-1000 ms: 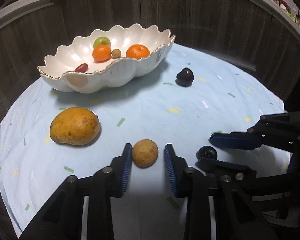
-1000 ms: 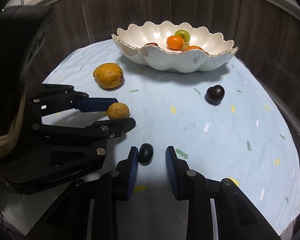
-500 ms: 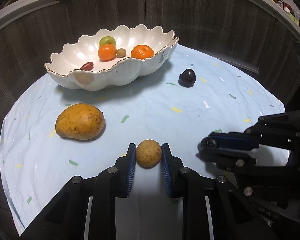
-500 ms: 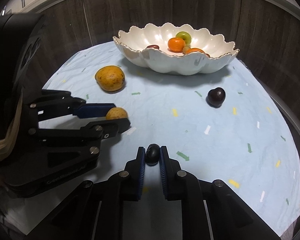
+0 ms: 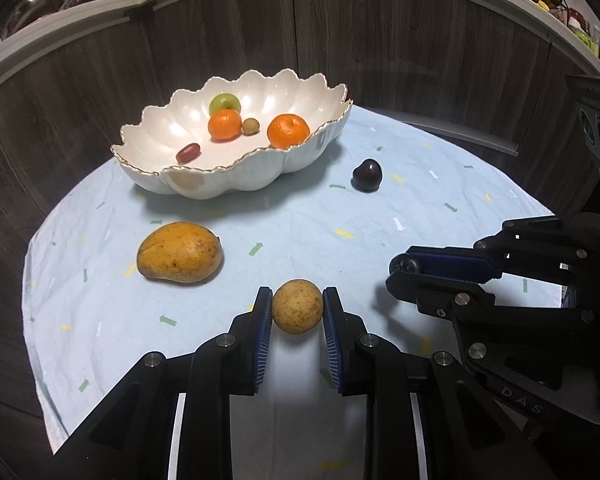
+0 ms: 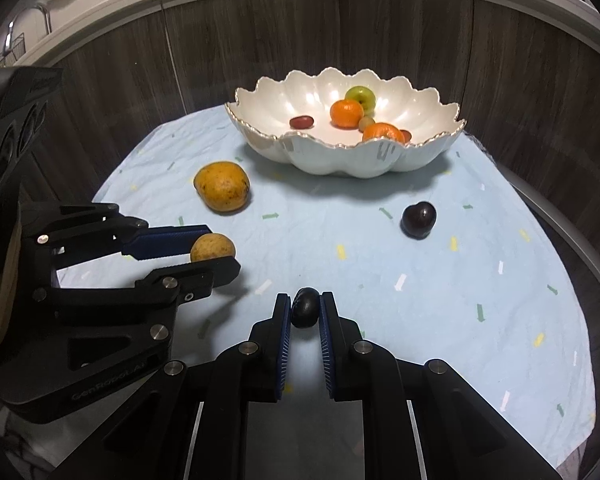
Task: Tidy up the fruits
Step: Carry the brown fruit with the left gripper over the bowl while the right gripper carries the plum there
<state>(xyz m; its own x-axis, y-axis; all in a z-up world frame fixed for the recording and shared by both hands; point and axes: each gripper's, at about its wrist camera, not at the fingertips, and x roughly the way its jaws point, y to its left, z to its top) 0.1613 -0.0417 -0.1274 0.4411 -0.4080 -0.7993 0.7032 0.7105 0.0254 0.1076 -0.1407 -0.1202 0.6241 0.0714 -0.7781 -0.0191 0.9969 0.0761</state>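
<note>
The left gripper [image 5: 297,312] squeezes a small round yellow fruit [image 5: 297,306] between its blue pads. The right gripper [image 6: 305,308] pinches a small dark fruit [image 6: 305,306]. Both are on the near side of the white bowl [image 5: 236,178], over the blue cloth [image 5: 300,220]. A big yellow mango [image 5: 179,252] lies in front of the bowl. A dark plum [image 5: 367,175] sits just right of the bowl. Two oranges [image 5: 288,131], a green fruit [image 5: 224,101] and a red one [image 5: 188,153] lie inside the bowl.

On my right gripper [image 5: 404,276] body I read "DAS"; on my left gripper [image 6: 220,254], "GenRoboLAI", lower left.
</note>
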